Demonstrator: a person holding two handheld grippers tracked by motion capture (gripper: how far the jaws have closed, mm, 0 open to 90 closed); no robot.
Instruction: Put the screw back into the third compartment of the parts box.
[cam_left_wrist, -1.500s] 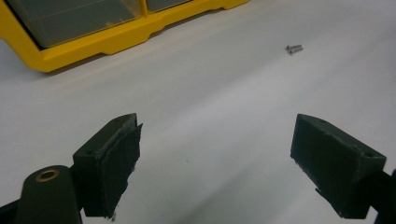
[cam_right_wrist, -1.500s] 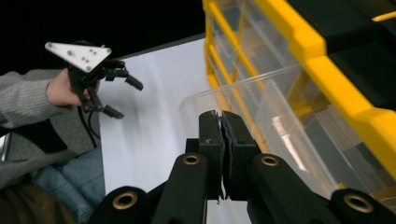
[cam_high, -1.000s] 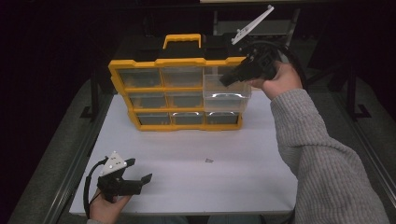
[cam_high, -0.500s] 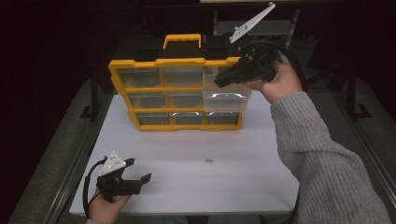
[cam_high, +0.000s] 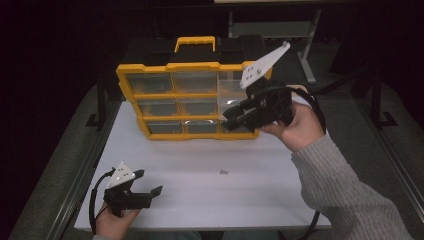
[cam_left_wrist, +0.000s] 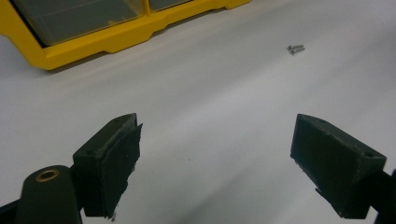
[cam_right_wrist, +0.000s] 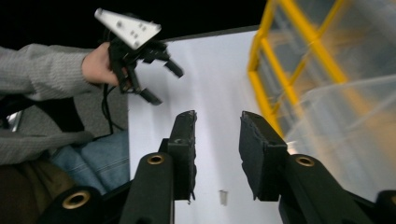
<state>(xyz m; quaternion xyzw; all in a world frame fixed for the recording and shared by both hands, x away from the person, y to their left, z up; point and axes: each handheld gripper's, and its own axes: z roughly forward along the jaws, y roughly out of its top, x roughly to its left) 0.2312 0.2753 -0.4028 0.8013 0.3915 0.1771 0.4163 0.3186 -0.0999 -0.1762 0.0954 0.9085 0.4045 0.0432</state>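
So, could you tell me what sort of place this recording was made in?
Probably a lab or workshop recording bench: a white table in a dark room, a yellow parts organizer standing on it, a small screw lying loose, and handheld grippers, left and right.

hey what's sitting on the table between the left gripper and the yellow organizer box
Only a small screw, lying off toward the right on the bare white tabletop between the left gripper and the yellow organizer box. The left gripper view shows it too.
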